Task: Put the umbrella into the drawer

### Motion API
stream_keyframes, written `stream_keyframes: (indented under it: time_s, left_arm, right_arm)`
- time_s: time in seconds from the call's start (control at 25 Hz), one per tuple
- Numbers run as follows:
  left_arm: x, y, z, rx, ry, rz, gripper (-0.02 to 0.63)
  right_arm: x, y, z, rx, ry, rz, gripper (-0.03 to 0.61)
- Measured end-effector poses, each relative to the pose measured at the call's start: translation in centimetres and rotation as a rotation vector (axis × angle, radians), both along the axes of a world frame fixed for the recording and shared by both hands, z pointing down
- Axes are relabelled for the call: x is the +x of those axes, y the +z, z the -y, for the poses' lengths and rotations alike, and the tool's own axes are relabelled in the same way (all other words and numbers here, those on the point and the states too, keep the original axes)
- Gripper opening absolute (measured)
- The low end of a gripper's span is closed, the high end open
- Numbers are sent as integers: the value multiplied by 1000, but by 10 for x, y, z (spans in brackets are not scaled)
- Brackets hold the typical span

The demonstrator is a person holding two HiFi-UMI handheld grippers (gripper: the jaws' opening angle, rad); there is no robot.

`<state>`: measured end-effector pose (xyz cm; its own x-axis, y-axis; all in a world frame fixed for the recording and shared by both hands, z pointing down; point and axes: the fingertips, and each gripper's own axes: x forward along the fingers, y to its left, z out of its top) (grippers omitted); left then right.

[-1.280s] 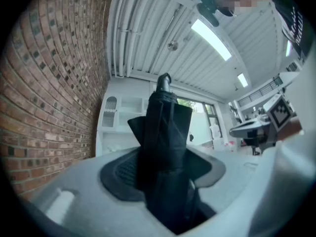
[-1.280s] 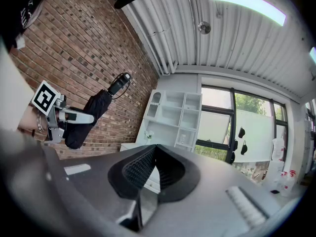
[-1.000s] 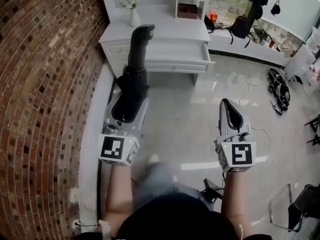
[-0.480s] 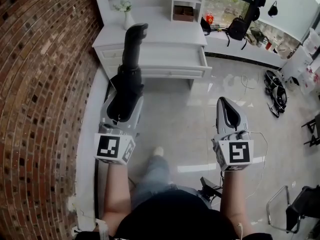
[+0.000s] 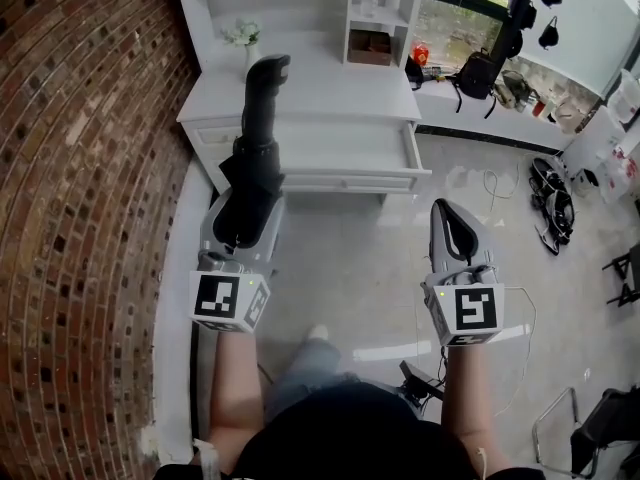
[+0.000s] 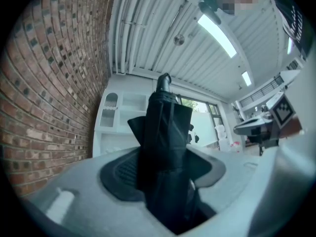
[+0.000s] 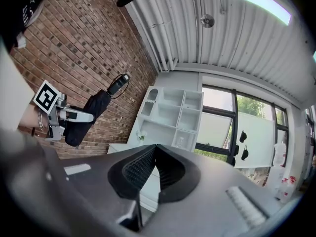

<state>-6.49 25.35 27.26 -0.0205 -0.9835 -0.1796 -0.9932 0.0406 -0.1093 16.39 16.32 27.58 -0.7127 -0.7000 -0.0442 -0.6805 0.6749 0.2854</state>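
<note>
A black folded umbrella stands out of my left gripper, handle end forward over the white desk. In the left gripper view the umbrella fills the gap between the jaws, which are shut on it. The desk's drawer is pulled open, just ahead and to the right of the umbrella. My right gripper hovers over the floor to the right of the drawer, shut with nothing in it; its tips meet. The right gripper view also shows the left gripper and the umbrella.
A brick wall runs close along the left. On the desk stand a vase of flowers and a white shelf unit. A black backpack sits on the window ledge; cables and gear lie on the floor at right.
Both grippers have moved forward toward the desk, which now looks nearer. The umbrella stays in the left gripper; the right gripper stays shut.
</note>
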Motion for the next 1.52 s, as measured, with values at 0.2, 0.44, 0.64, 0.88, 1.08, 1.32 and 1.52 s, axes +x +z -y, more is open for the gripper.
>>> stream_keyframes:
  time_s: [0.2, 0.44, 0.64, 0.88, 1.08, 1.32, 1.52]
  left_arm:
    - [-37, 0, 41, -9, 17, 4, 241]
    - [-72, 1, 89, -20, 58, 0, 241]
    - [-84, 3, 112, -24, 81, 2, 241]
    - [-95, 9, 129, -31, 81, -6, 241]
    - [-105, 13, 146, -36, 70, -6, 241]
    - [-115, 15, 182, -48, 64, 4, 241]
    - [-120, 21, 226, -63, 63, 12, 241]
  right_arm:
    - [-38, 3, 37, -16, 10, -10, 3]
    - [-65, -2, 78, -11, 80, 6, 3]
    - [-75, 0, 96, -4, 114, -5, 3]
    - [-87, 9, 110, -13, 105, -20, 3]
    - [-93, 15, 130, -20, 109, -11, 3]
    - [-104, 22, 169, -44, 100, 6, 3]
    - [-113, 25, 214, -65, 83, 18, 3]
